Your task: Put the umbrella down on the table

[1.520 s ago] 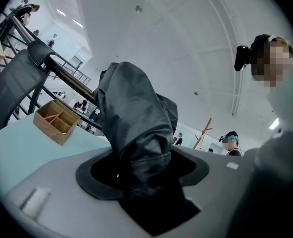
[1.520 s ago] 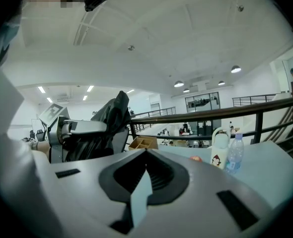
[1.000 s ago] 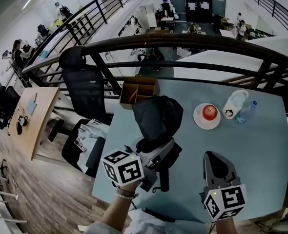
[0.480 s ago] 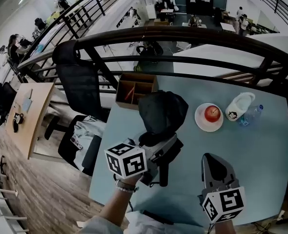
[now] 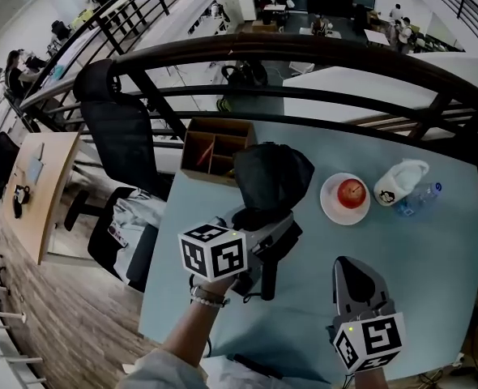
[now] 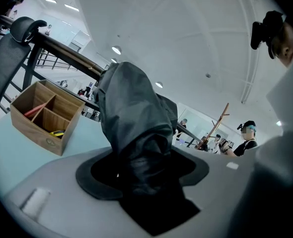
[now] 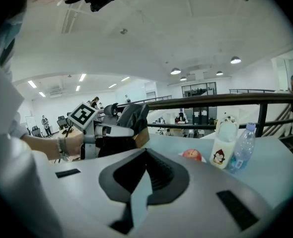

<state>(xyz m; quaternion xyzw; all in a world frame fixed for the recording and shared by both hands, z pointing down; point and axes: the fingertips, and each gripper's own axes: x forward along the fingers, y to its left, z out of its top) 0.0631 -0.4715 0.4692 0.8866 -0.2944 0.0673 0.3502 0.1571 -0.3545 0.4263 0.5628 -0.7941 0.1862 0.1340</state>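
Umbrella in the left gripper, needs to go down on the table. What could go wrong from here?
1. The umbrella, clamped in the left gripper, is close to the wooden box near the table's far edge; laying it forward could shove the box off.
2. The plate with an apple sits just right of it; a rightward swing may clip it.

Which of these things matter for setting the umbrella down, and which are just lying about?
In the job: umbrella, left tool gripping it, table.

Lying about: wooden box, apple on its plate, white jug, water bottle.
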